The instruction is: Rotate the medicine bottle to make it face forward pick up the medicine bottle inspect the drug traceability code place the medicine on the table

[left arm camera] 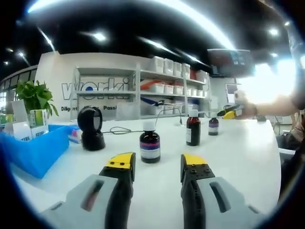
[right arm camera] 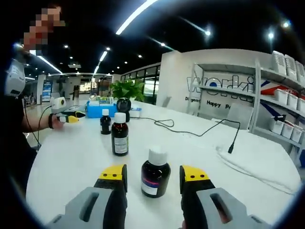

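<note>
Left tongs (left arm camera: 157, 167): sitting apart, bottle (left arm camera: 150, 142) just ahead, frame centre.
Right tongs (right arm camera: 153, 177): sitting apart around a bottle (right arm camera: 155, 173).
Danger: a bump could be tipping it.

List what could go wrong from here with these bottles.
1. The right gripper stands open around the nearest medicine bottle; closing off-centre could tip it.
2. Two more bottles stand in line behind, easily knocked.
3. The black cable across the table could snag.
</note>
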A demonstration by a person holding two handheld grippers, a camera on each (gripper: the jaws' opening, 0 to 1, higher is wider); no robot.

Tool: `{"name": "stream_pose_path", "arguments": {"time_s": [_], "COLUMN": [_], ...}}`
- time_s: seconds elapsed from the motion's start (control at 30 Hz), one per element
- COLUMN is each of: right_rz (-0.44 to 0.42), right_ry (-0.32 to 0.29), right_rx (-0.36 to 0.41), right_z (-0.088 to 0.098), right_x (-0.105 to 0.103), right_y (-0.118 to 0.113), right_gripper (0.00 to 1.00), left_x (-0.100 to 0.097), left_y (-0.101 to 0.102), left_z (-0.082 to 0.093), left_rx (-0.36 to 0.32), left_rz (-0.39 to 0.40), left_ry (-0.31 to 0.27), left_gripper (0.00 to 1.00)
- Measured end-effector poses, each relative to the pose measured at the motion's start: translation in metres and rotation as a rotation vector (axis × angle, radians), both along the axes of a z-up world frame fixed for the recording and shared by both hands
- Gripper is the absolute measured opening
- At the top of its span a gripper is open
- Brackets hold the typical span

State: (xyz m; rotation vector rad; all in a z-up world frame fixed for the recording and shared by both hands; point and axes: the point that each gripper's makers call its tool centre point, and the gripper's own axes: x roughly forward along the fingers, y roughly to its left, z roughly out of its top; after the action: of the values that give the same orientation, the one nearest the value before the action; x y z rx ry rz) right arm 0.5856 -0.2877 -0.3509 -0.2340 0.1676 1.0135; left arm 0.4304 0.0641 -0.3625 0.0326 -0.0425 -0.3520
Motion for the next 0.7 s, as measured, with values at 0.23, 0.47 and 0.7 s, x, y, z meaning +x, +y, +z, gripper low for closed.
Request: {"name": "stream_pose_path", "arguments": {"time_s": [0.23, 0.47, 0.7], "right_rz": [0.086, 0.147, 0.168], "right_ry": [0.027, 0.027, 0.083], "right_rx": [-0.05, -0.075, -0.059], "right_z": [-0.011, -0.015, -0.025], "right_x": [0.01, 0.011, 0.015], "right_y": [0.013, 0.028, 0.028], "right_gripper": [0.41, 0.42, 0.36], "left_x": [0.0, 0.002, 0.003], "left_y": [-0.001, 0.0, 0.0], "left_z": [-0.001, -0.002, -0.004], "left_rx": [0.001, -0.009, -0.015], "left_rz": [-0.001, -0.003, -0.005], "left_ry": [0.006, 0.015, 0.028], "left_gripper": [0.31, 0.3, 0.28]}}
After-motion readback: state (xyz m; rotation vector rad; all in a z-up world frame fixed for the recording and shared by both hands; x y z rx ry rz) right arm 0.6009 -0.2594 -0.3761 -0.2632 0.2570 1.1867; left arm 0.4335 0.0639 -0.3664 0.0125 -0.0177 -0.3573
